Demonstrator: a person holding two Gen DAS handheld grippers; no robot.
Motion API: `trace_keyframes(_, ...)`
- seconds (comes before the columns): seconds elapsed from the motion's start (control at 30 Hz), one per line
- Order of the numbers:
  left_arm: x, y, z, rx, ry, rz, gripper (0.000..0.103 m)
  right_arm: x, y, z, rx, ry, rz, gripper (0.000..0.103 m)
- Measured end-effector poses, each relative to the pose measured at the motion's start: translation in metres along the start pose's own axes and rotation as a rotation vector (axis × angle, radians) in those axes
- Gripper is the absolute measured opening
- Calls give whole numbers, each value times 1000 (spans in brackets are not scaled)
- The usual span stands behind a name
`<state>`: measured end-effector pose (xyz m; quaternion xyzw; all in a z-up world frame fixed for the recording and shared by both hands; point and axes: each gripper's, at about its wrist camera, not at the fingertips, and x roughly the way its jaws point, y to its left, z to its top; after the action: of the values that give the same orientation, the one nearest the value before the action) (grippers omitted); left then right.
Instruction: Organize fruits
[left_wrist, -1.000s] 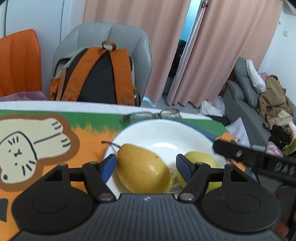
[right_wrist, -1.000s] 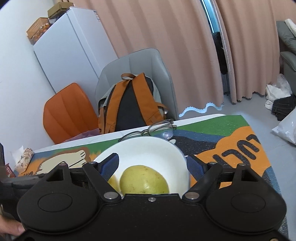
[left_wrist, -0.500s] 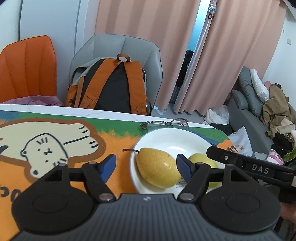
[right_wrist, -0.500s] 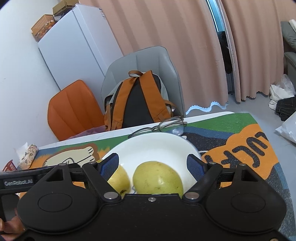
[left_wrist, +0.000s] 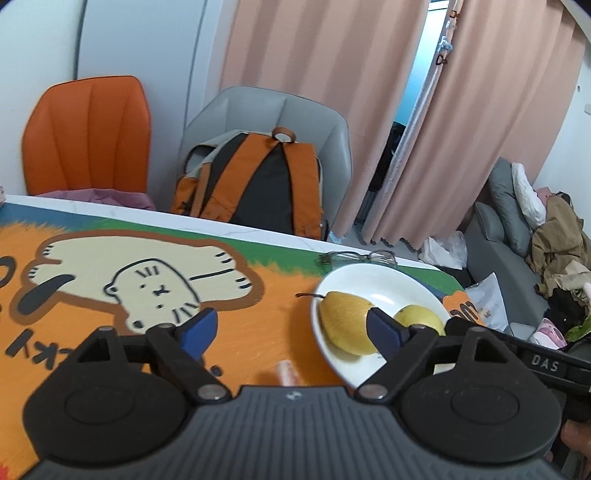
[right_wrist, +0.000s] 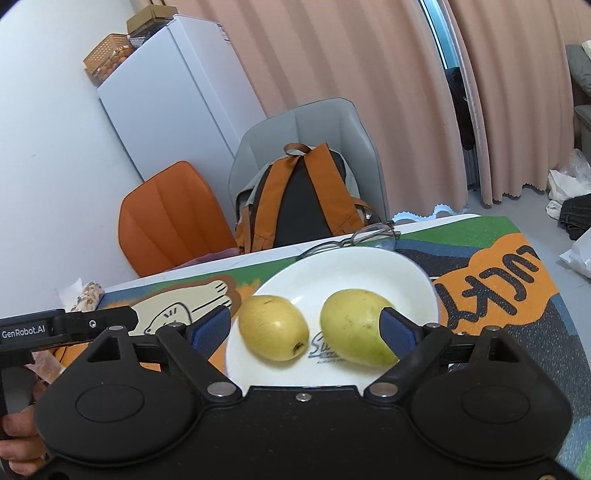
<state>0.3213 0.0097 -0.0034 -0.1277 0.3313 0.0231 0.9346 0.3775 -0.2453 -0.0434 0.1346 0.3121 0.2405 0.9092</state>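
Note:
Two yellow pears lie on a white plate (right_wrist: 343, 266) on the colourful table mat. In the right wrist view the left pear (right_wrist: 272, 326) and the right pear (right_wrist: 354, 326) lie side by side. In the left wrist view the stemmed pear (left_wrist: 345, 326) and the other pear (left_wrist: 419, 319) lie on the plate (left_wrist: 369, 280) at the right. My left gripper (left_wrist: 291, 330) is open and empty, back and left of the plate. My right gripper (right_wrist: 304, 328) is open and empty, just in front of the plate.
A pair of glasses (right_wrist: 354, 238) lies behind the plate. A grey chair with an orange backpack (left_wrist: 255, 188) and an orange chair (left_wrist: 86, 134) stand behind the table. A white fridge (right_wrist: 166, 99) is at the back left. A small pink thing (left_wrist: 286, 371) lies near the left gripper.
Both grippers have drawn back from the plate, the left one also leftward. The pear that sat between the left fingers now lies free on the plate.

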Motion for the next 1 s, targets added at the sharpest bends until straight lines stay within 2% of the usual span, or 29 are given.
trace_keyframes(0.37, -35, 23, -20, -10, 3, 35, 98, -27, 29, -14, -29, -14, 23, 93)
trace_keyframes(0.7, -63, 46, -36, -36, -14, 18, 98, -45, 47, -32, -54, -18, 19, 94)
trace_keyframes(1.0, -68, 62, -59, -90, -7, 2, 98, -53, 57, -51, -84, 0, 13, 94)
